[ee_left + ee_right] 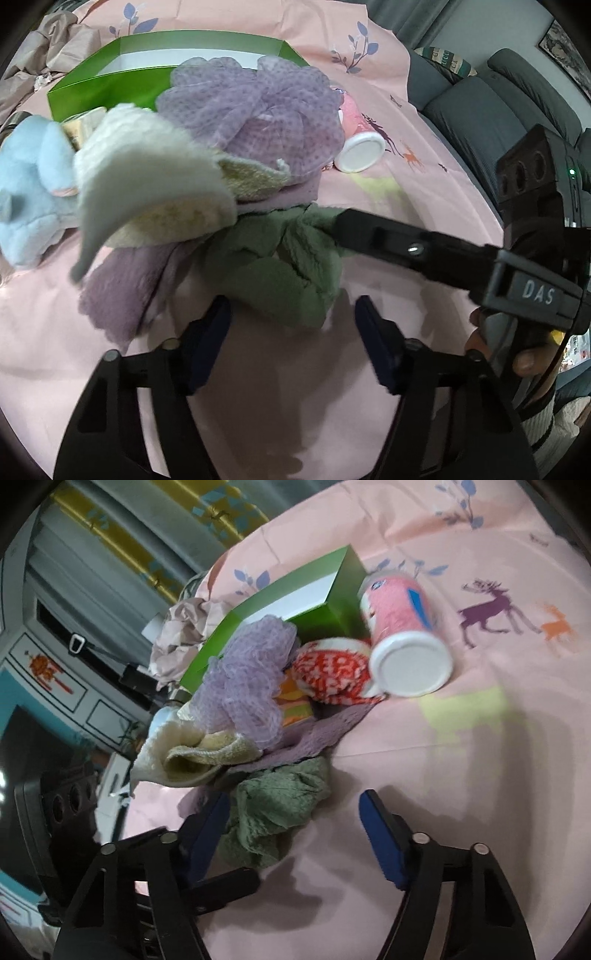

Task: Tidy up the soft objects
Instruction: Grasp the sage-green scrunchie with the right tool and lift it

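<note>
- We see the green cloth point(280, 269) lying crumpled on the pink bedsheet point(424, 192), at the near edge of a heap of soft things; in the left wrist view its long axis runs roughly left to right, with one bunched end pointing right.
- Our right gripper point(295, 830) reaches in from the right in the left wrist view, and its dark finger touches that bunched end of the green cloth; in its own view the jaws stand wide apart, one blue pad point(207, 827) against the cloth's edge, the other over bare sheet.
- Our left gripper point(293, 339) hovers just in front of the green cloth with its jaws spread wide and nothing between them.
- A purple cloth point(118, 291) lies flat under and beside the green one, spreading to the left.
- A cream towel point(147, 184) sits folded on top of the heap, and a purple mesh bath puff point(258, 110) rests behind it.
- A light blue plush toy point(29, 192) lies at the left edge of the heap.
- A red and white soft item point(332, 672) sits beside the puff, touching a pink can point(402, 635) that lies on its side with its white end facing us.
- An open green box point(110, 81) stands behind the heap.
</note>
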A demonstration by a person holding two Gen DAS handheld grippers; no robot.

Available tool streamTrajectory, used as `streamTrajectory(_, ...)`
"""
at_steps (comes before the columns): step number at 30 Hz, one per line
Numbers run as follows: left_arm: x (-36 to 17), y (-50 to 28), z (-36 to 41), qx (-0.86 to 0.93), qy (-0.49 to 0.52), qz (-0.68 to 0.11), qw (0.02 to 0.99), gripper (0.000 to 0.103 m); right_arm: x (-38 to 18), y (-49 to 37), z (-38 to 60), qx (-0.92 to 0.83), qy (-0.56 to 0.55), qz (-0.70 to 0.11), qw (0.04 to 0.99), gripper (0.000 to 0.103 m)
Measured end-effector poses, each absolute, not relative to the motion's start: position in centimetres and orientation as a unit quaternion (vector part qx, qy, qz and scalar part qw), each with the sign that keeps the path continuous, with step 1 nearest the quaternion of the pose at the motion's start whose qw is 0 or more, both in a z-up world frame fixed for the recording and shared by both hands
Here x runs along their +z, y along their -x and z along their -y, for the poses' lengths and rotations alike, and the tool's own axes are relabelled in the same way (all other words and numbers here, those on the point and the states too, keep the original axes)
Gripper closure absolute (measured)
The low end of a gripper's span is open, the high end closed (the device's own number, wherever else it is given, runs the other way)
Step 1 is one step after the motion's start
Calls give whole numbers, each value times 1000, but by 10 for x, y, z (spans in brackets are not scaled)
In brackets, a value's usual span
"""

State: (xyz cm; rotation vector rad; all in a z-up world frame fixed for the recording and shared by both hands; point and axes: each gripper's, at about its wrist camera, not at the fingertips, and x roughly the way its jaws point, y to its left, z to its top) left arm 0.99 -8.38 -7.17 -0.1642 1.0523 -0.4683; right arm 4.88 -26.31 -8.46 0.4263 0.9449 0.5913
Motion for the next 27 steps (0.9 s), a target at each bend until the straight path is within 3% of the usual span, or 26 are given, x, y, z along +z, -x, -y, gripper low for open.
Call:
streamTrajectory(2,-72,-13,86,-220,74,-492,839,56,-88,-52,260,282,-206,-449,822,39)
streamTrajectory(5,-75,-19,85,-221,78,-489,840,78,-92,-58,258,285,-214,-459,814,60)
streamTrajectory(6,-75,-20,84,-221,83,-488,841,80,-94,-58,257,286,-216,-461,812,71)
streamTrajectory(9,-73,-18,82,-227,83,-481,843,87,-95,-55,257,288,-213,-460,812,83)
streamTrajectory(18,-41,14,81,-265,67,-444,853,87,-70,-20,263,312,-205,-436,819,85)
streamTrajectory(27,28,22,69,-276,48,-363,889,87,2,-1,259,339,-177,-348,856,85)
